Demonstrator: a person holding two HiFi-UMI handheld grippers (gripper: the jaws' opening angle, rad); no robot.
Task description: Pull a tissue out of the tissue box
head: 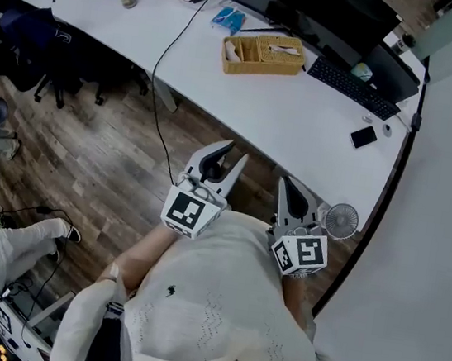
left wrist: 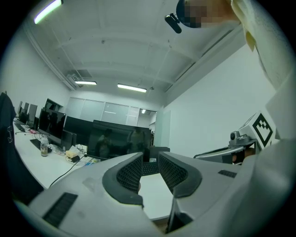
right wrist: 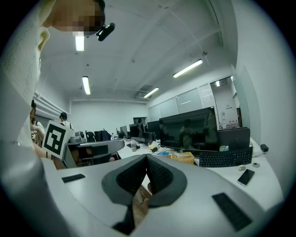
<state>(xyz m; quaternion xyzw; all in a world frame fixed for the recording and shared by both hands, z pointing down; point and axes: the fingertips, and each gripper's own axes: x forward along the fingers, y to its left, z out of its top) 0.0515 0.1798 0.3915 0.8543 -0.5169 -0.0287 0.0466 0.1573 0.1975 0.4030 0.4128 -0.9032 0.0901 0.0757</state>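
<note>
**A:** Where were the grippers?

**B:** Both hung near the person's chest, short of the desk (head: pixel 299 132). The left gripper (head: pixel 234 152) (left wrist: pixel 150 159) had its jaws slightly apart on nothing. The right gripper (head: pixel 286 182) (right wrist: pixel 147 159) had its jaws pressed together, empty.

**A:** And the tissue box?

**B:** The wicker tissue box (head: pixel 263 55) sat well beyond, near the keyboard (head: pixel 352 86). Its long axis ran left to right across the head view, opening upward. The tissue (head: pixel 284 49) looked light, soft and easily torn, so I'd have pinched its white tuft.

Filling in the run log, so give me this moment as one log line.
phase: not started | left gripper: open, empty | right gripper: shut, empty | wicker tissue box: on desk, untouched
</note>
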